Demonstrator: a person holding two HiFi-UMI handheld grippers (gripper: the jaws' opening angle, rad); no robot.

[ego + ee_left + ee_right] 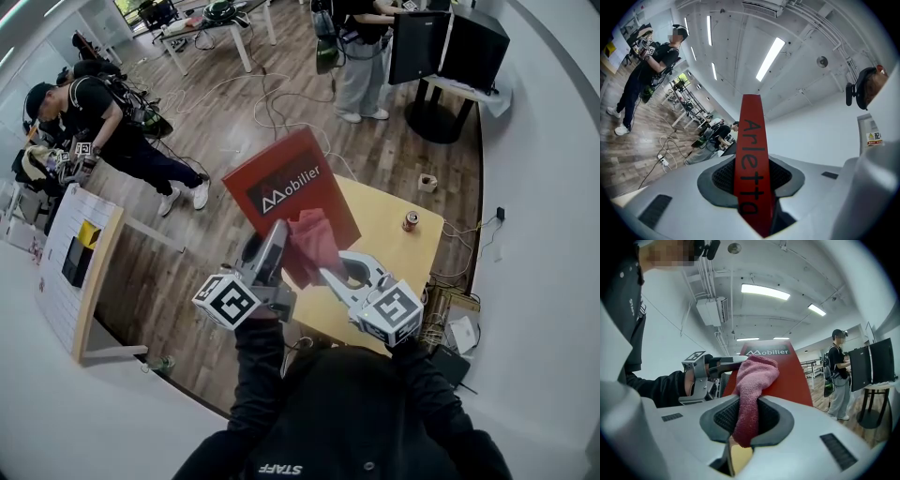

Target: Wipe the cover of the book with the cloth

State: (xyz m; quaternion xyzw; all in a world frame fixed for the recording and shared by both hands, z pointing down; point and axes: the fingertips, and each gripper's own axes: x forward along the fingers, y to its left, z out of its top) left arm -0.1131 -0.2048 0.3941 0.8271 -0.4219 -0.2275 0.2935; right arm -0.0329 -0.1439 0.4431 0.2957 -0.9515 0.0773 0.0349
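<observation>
A red book with white "Mobilier" print is held up in the air, tilted, above the yellow table. My left gripper is shut on the book's lower edge; in the left gripper view its red spine stands between the jaws. My right gripper is shut on a pink cloth, which lies pressed against the lower part of the red cover. In the right gripper view the cloth rises from the jaws onto the book, with the left gripper at the left.
The yellow table lies below, with a drink can near its far edge. Cables run over the wooden floor. A person stands at a monitor stand at the back; another bends at the left. A white board stands left.
</observation>
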